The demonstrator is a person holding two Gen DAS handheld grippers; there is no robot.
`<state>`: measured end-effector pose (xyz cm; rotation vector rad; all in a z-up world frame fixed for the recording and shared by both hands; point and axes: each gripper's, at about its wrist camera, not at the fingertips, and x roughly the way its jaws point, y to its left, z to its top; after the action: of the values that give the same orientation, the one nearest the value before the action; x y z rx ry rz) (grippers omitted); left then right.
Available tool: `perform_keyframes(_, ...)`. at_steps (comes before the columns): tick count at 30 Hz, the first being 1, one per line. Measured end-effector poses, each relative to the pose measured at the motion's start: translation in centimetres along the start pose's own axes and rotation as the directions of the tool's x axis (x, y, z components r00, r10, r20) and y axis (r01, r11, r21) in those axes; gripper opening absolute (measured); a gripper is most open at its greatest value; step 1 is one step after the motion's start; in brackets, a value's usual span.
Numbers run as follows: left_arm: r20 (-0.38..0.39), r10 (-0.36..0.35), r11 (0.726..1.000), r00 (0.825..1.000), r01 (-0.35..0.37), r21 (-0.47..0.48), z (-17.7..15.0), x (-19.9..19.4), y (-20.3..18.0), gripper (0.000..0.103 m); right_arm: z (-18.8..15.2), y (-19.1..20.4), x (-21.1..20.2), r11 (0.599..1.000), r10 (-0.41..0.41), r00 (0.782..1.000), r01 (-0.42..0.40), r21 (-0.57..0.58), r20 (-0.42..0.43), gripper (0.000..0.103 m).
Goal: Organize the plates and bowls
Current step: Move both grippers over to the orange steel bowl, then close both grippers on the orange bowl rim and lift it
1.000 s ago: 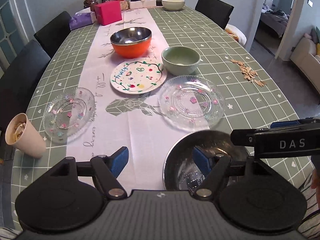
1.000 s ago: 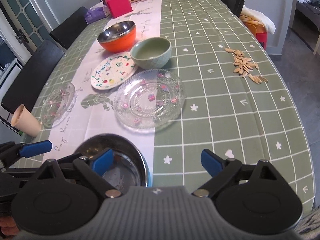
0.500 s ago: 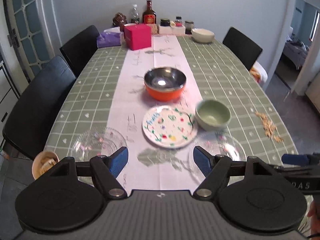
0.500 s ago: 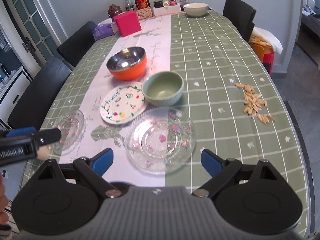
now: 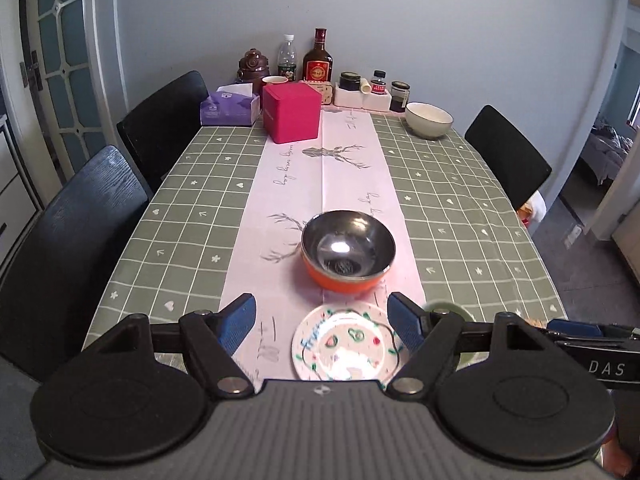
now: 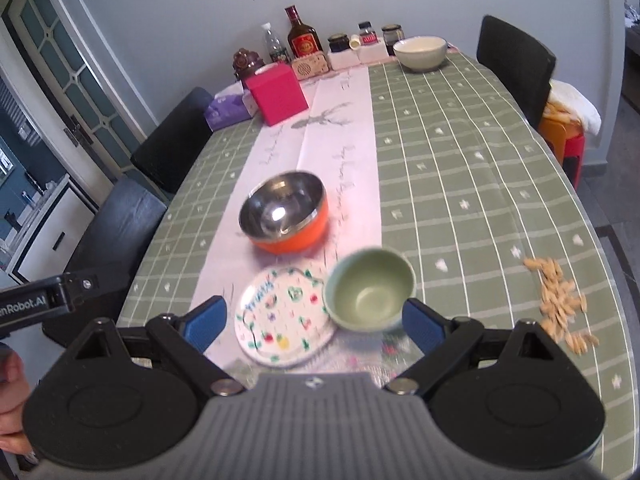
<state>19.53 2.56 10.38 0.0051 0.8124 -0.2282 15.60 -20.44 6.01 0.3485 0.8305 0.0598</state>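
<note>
**Both grippers raised above a laid dining table, jaws wide and empty**

The table (image 5: 460, 216), covered by a green checked cloth with a pale runner (image 5: 320, 184) down its centre, fills both views; black chairs (image 5: 72, 232) stand along its sides. The left gripper (image 5: 322, 322) and the right gripper (image 6: 314, 322) each hang above the near end of the table with blue-padded fingers spread wide and nothing between them. On the runner sits the orange bowl (image 6: 286, 212), steel-lined and upright. Just nearer, the painted plate (image 6: 282, 318) lies flat, and the green bowl (image 6: 370, 290) stands at its right edge, touching or overlapping it. A second pale bowl (image 5: 429, 120) rests at the far right corner, well apart from the others. A red box (image 5: 291, 112) and a purple tissue pack (image 5: 229, 109) stand at the far end, with bottles and jars (image 5: 318, 60) behind them against the wall. Loose seeds (image 6: 562, 300) lie scattered near the right edge of the table.
</note>
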Motion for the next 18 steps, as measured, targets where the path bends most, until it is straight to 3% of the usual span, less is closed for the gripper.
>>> perform_keyframes(4,-0.009,-0.006,1.000,1.000,0.006,-0.017,2.0,3.4,0.7,0.088,3.1,0.8,2.9,0.998,0.020,1.000,-0.019,-0.064,0.008,0.093)
perform_keyframes(9,-0.041,-0.014,0.999,0.999,0.012,-0.044,3.7,8.3,1.6,0.088,6.2,0.7,7.8,0.994,-0.014,1.000,0.017,-0.110,0.023,0.093)
perform_keyframes(13,-0.047,0.004,0.999,0.999,-0.006,-0.046,3.7,12.0,1.6,0.088,7.6,-0.5,11.2,0.999,0.049,0.998,-0.048,-0.023,0.046,0.093)
perform_keyframes(18,-0.082,-0.004,0.996,0.997,-0.003,-0.088,3.8,16.5,1.9,0.087,8.4,-0.9,16.5,1.000,0.005,1.000,-0.005,0.007,0.024,0.093)
